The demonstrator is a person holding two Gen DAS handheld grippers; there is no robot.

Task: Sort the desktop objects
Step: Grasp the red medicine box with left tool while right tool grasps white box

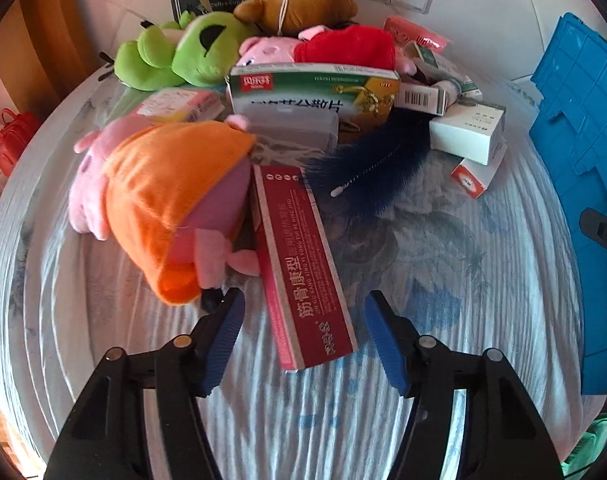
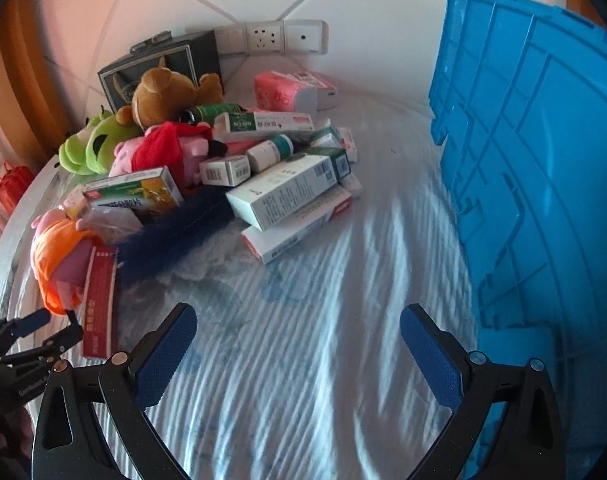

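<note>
The desk (image 1: 443, 272), under a striped floral cloth, carries a blue crate (image 2: 535, 168) at 3 o'clock. A heap of plush toys and medicine boxes (image 2: 287, 192) fills 12 o'clock, with a dark blue feather brush (image 1: 367, 160) across it. The orange-hooded pink plush (image 1: 163, 208) crowds the long red box (image 1: 303, 264), which lies between the left gripper (image 1: 303, 312)'s spread fingers, untouched. The right gripper (image 2: 299, 332)'s fingers are spread over bare cloth.

Both handheld tools, the left gripper (image 1: 303, 332) and right gripper (image 2: 299, 344), show black plastic frames, ribbed blue pads, brass-coloured pivot pins.
</note>
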